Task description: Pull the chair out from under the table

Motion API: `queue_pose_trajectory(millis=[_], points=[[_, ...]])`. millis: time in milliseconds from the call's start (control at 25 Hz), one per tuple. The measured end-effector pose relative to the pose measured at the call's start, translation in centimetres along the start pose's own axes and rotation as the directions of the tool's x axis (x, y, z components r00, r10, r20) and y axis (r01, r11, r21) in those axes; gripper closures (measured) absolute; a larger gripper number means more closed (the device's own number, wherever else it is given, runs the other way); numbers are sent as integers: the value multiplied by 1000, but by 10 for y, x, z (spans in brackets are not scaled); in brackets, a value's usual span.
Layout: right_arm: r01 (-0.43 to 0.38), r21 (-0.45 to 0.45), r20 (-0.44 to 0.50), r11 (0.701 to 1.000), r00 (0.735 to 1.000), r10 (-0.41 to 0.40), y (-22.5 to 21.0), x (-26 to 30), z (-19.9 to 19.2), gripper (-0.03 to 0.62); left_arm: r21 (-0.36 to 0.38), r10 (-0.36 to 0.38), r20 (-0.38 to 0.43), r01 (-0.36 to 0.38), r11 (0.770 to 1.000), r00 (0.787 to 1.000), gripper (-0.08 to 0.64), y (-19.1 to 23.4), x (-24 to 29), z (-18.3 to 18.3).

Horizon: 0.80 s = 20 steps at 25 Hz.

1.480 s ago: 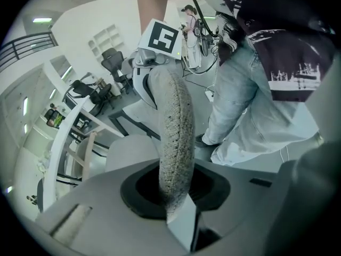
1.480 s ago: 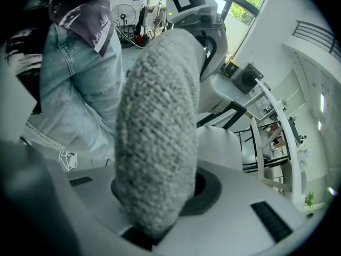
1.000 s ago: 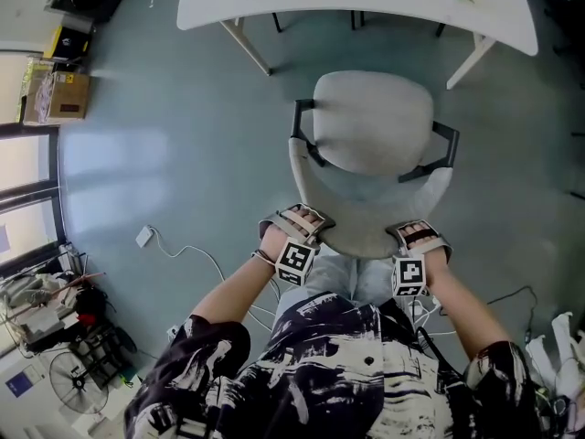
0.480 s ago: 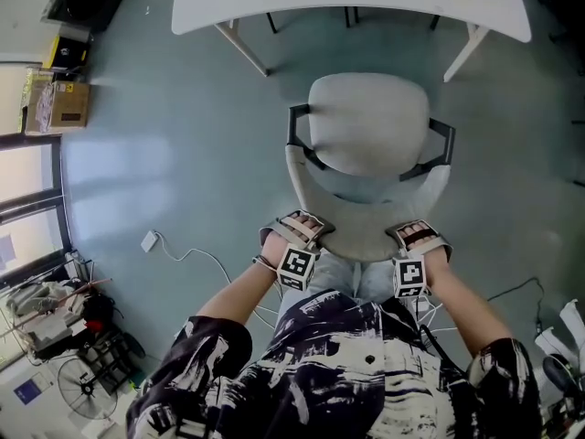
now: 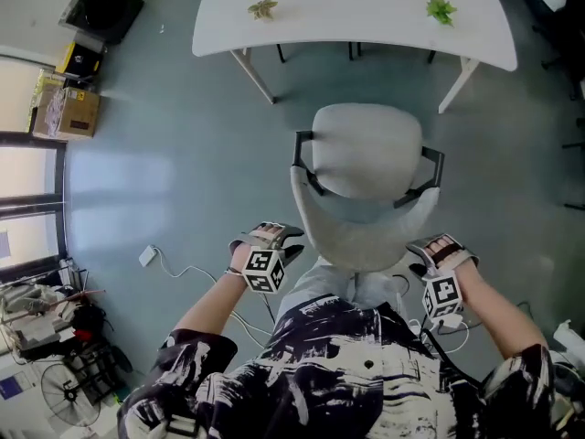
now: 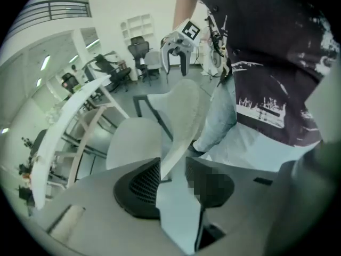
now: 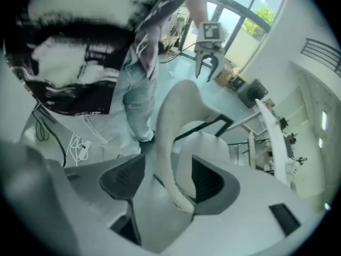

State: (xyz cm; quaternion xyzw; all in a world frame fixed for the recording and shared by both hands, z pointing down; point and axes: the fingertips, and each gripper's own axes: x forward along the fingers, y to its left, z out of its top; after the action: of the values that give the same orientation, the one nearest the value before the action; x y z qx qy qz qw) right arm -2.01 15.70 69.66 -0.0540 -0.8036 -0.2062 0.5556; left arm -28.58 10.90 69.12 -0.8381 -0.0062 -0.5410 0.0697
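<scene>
A grey chair [image 5: 366, 149] with black armrests stands on the floor just out from the white table [image 5: 366, 16], its curved backrest [image 5: 366, 236] towards me. My left gripper [image 5: 271, 238] hangs off the backrest's left end, apart from it. Off the right end is my right gripper [image 5: 435, 250], also apart. Both sets of jaws are opening. In the left gripper view the backrest edge [image 6: 184, 116] shows between the left gripper [image 6: 173, 169] jaws, untouched. In the right gripper view the backrest [image 7: 170, 121] runs between the right gripper [image 7: 168, 177] pads with gaps on both sides.
Two small plants [image 5: 262, 9] [image 5: 441, 9] sit on the table. A cardboard box [image 5: 69, 108] and a black case [image 5: 101, 7] lie at the left by the window. White cables [image 5: 174, 259] trail on the floor; clutter and a fan [image 5: 55, 373] fill the lower left.
Both grippers have let go of the backrest's top edge and moved outward and up, left to the left, right to the right. The jaws now stand apart.
</scene>
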Motion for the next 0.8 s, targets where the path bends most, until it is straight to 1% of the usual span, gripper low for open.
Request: queue_pose_trajectory(millis=[40,80,120,160,200,240,280,320,360,400,440,480,520,560,600,640,720,800], points=[[62,50,7,997,998,-63,-25,-27,-4,329,-39,39,-1,-39,998,999,419,14,-19,-4],[143,113,12,983,989,-145,-57,-56,-6,347,-86,90,13,-88,992,996,427,32,-39,-2],[237,185,19,954,970,-244,-95,-87,-5,363,-139,152,47,-144,980,987,438,56,-61,7],[333,269,36,904,934,-355,-138,-122,-2,384,-199,227,103,-203,959,969,453,84,-86,23],[417,365,70,833,879,-471,-184,-159,4,424,-262,310,178,-258,930,934,461,116,-115,47],[467,473,126,747,803,-582,-228,-198,13,456,-325,394,267,-302,896,879,479,150,-147,76],[470,593,191,653,706,-682,-268,-237,24,479,-386,468,361,-328,862,806,489,182,-183,107],[428,707,243,563,601,-762,-300,-274,35,501,-439,525,450,-333,834,722,497,209,-220,139],[372,786,273,495,509,-816,-326,-310,46,518,-481,562,526,-321,816,639,506,229,-256,169],[333,828,291,452,435,-852,-347,-342,55,525,-512,580,587,-297,806,565,511,245,-289,195],[313,849,302,425,373,-878,-363,-370,62,529,-529,585,640,-266,806,499,511,257,-317,219],[307,862,305,404,321,-896,-376,-392,66,538,-533,579,690,-236,813,435,511,266,-342,243],[310,869,303,385,280,-911,-386,-410,70,540,-525,565,733,-214,824,379,513,273,-363,265],[318,873,299,370,250,-921,-392,-423,73,541,-510,549,763,-203,836,342,514,277,-378,284],[328,874,294,358,229,-928,-397,-432,77,543,-493,534,781,-206,845,323,514,280,-389,299],[336,875,289,349,217,-932,-401,-438,80,543,-477,524,790,-219,851,317,514,283,-396,310],[337,880,275,334,211,-938,-407,-440,84,545,-462,519,792,-240,854,321,514,288,-400,325],[318,895,254,314,214,-943,-410,-437,82,550,-473,527,788,-236,849,317,520,291,-399,330]])
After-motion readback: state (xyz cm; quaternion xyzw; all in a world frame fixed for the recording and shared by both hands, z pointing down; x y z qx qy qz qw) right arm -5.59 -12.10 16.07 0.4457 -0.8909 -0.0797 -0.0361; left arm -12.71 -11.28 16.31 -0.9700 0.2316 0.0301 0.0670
